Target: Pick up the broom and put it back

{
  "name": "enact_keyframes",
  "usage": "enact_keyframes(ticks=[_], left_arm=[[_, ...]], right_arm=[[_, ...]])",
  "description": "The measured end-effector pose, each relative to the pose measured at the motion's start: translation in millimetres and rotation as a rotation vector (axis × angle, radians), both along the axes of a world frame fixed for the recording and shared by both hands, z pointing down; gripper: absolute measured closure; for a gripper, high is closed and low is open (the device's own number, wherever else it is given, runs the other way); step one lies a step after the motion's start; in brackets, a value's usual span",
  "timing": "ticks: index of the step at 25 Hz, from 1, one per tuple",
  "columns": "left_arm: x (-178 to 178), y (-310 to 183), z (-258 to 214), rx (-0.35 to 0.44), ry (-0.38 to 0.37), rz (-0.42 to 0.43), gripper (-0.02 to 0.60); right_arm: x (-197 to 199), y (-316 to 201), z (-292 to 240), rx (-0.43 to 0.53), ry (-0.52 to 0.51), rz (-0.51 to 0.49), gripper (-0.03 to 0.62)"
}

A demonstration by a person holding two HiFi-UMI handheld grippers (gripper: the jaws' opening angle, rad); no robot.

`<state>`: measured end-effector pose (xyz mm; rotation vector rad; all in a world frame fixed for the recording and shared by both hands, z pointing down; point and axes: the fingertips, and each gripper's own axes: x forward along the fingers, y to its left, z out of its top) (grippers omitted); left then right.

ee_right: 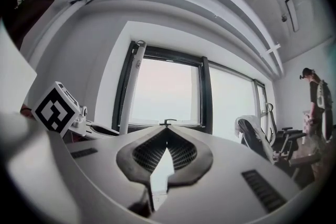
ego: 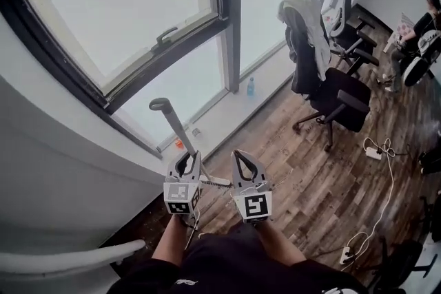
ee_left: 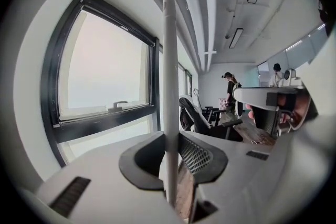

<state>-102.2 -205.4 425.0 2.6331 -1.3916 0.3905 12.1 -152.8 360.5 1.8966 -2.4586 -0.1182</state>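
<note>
Clamping the broom (ee_left: pixel 169 71) by its grey handle, your left hand-held gripper (ego: pixel 186 156) holds it off the floor near the window (ego: pixel 124 10). Your right hand-held gripper (ee_right: pixel 167 136) sits just beside it, jaw tips pressed together, holding nothing.

Pale grey broom (ee_left: pixel 169 86), roughly upright
</note>
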Motion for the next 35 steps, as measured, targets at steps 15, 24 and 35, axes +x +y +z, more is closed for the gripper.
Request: enact_keyframes(ticks=[15,24,35], left_arm=[[89,-117,24,-0.012,0.009,-0.042,0.499],[134,-206,79,-0.098,-0.020,0.000,0.499],[160,-333,157,-0.120,-0.026,0.003,0.499]], right_arm=[[155,-93,37,-0.073,0.013,0.033,0.572],[172,-168,69,-0.152,-0.003,0.061,0.572],[178,-286,128,-0.220,0.010,0.013,0.572]])
